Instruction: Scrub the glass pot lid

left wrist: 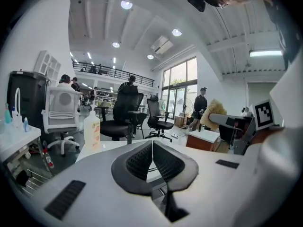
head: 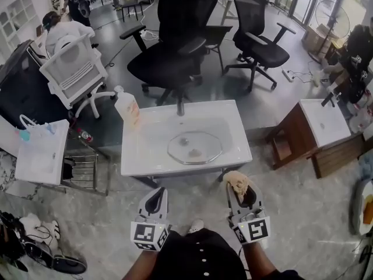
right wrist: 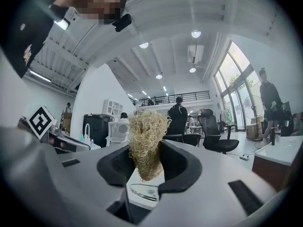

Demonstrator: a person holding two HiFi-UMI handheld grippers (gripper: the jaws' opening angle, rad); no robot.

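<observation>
The glass pot lid (head: pixel 194 147) lies flat in the white sink basin (head: pixel 233 136), with a brownish smear near its middle; a sliver of the lid (right wrist: pixel 147 191) shows below the right jaws. My right gripper (head: pixel 238 184) is held near the sink's front right corner, shut on a tan fibrous scrubber (right wrist: pixel 146 143) that sticks out past the jaws. My left gripper (head: pixel 156 200) hangs in front of the sink's near edge, shut with nothing between its black pads (left wrist: pixel 137 161). Both grippers are apart from the lid.
A soap bottle (head: pixel 127 107) stands on the sink's left rim, by the dark faucet (head: pixel 180 106). Black office chairs (head: pixel 175 45) stand behind the sink. A second wooden-based sink (head: pixel 323 124) is at the right, a white shelf unit (head: pixel 41 150) at the left.
</observation>
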